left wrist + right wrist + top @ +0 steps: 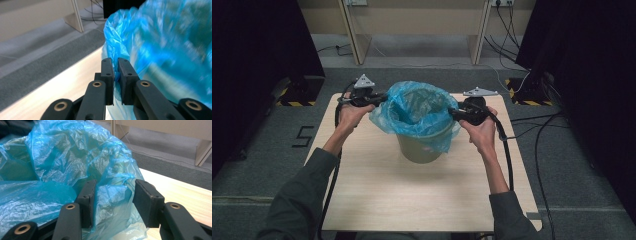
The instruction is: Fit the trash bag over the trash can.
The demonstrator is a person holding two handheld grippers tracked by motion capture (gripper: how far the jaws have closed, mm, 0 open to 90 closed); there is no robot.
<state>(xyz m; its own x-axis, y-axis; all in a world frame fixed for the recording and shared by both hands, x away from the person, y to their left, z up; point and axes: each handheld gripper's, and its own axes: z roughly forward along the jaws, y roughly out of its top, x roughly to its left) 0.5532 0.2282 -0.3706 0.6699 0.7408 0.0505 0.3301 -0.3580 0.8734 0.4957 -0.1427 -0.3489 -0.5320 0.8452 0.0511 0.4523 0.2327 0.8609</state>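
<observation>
High view: bin (419, 150) stands mid-surface (377, 195), lined with blue bag (412, 107); left hand-held gripper (382, 97) and right hand-held gripper (453, 113) at opposite rim edges.
Left gripper view: jaws nearly closed, pinching bag film (116, 72).
Right gripper view: jaws spread apart, bag (110, 192) bulging between, not clamped.
</observation>
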